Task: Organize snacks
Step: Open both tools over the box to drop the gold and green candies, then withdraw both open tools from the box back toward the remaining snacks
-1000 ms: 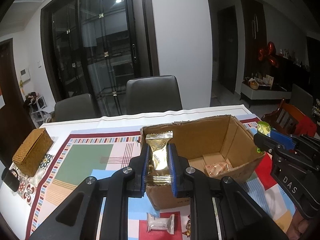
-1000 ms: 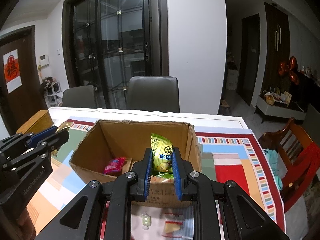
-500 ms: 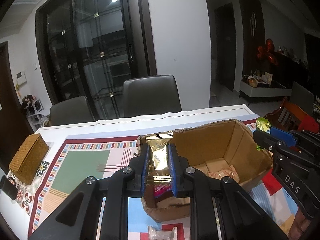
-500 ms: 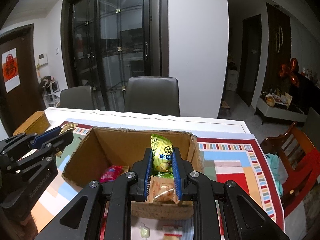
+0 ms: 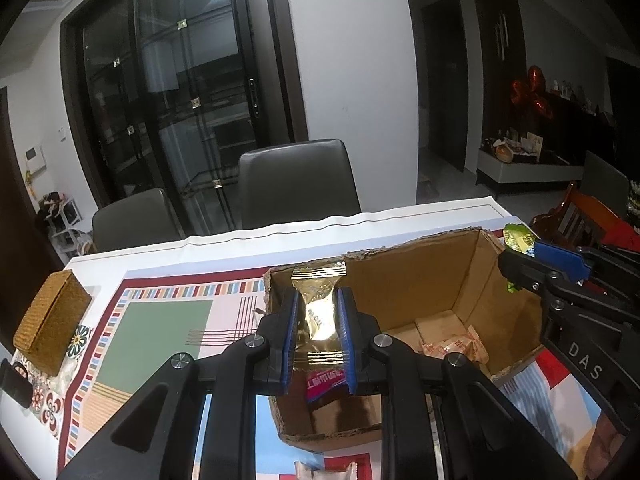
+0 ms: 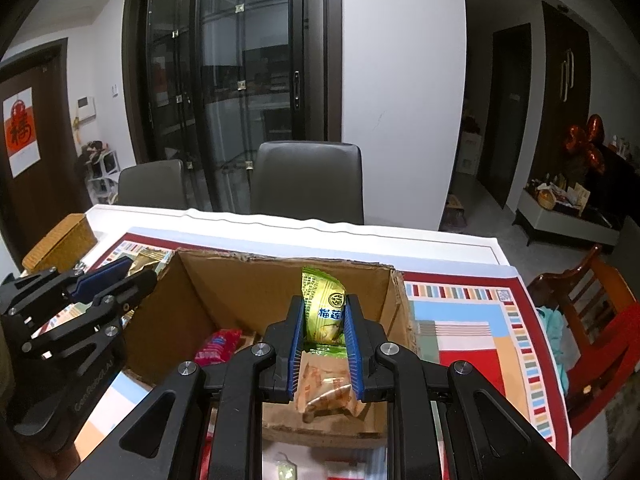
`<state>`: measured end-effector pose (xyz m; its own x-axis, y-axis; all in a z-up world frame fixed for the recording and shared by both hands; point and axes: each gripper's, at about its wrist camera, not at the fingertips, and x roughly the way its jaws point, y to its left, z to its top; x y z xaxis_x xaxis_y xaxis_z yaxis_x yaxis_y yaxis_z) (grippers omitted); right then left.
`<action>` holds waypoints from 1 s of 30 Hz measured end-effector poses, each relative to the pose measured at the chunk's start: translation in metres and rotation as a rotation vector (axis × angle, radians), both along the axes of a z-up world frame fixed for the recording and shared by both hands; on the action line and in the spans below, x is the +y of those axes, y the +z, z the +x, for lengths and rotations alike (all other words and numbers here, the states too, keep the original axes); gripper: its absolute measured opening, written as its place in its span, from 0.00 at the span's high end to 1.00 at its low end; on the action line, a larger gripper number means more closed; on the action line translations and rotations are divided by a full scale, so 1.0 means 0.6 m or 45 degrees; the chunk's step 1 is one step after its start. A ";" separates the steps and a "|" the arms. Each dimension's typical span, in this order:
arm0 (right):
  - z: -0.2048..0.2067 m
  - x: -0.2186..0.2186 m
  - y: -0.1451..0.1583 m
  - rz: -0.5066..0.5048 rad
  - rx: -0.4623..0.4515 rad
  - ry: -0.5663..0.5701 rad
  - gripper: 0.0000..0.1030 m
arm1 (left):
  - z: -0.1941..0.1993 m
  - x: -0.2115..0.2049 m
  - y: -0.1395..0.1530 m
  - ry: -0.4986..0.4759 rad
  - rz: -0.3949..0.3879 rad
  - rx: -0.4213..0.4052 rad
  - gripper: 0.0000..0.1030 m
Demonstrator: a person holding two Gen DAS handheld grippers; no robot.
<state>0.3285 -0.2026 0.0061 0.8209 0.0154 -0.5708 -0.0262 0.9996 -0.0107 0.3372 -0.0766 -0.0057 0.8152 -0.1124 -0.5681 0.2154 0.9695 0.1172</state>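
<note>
Step in hand: delivery of two wrapped snacks to the cardboard box, both carried at once

Left tool: pads clamped on a gold-foil snack, which stands upright between them, its crimped top edge above the fingertips. In the left wrist view the packet sits over the near left corner of the box

Right tool: pads clamped on a yellow-green snack, also upright, over the near right part of the box in the right wrist view

Box stands on the bench, on a patterned cloth. Already inside: a pink-red packet and a pale orange-printed packet. At least two small clear-wrapped sweets lie on the cloth in front of the box, not yet collected. A woven box sits at the far left of the bench, well apart

Judgement: both packets look to be above the opening, so next is release. Each tool needs to be clear inside the rim before parting its pads, or the packet may catch on the torn cardboard edge and fall outside. Loose sweets in front likely follow
</note>
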 end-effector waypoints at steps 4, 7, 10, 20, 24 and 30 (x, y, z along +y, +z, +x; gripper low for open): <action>0.003 -0.005 0.000 0.011 0.005 -0.024 0.67 | 0.001 0.001 -0.001 0.003 0.002 0.012 0.60; 0.001 -0.011 0.003 0.011 -0.006 -0.049 0.54 | -0.006 0.002 0.004 0.008 0.012 -0.012 0.49; -0.002 -0.015 0.007 0.012 -0.015 -0.064 0.47 | -0.010 0.005 0.009 0.022 0.014 -0.027 0.40; -0.022 -0.015 0.021 0.013 -0.052 -0.074 0.44 | -0.025 0.009 0.023 0.028 0.000 -0.036 0.35; -0.030 -0.018 0.027 0.015 -0.065 -0.080 0.44 | -0.034 0.013 0.028 0.027 0.001 -0.043 0.35; -0.045 -0.016 0.036 0.014 -0.083 -0.085 0.44 | -0.046 0.016 0.037 0.022 0.000 -0.054 0.35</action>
<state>0.3014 -0.2120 0.0278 0.8557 -0.0346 -0.5163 0.0410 0.9992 0.0010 0.3094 -0.0668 0.0163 0.8403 -0.0981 -0.5331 0.1932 0.9731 0.1254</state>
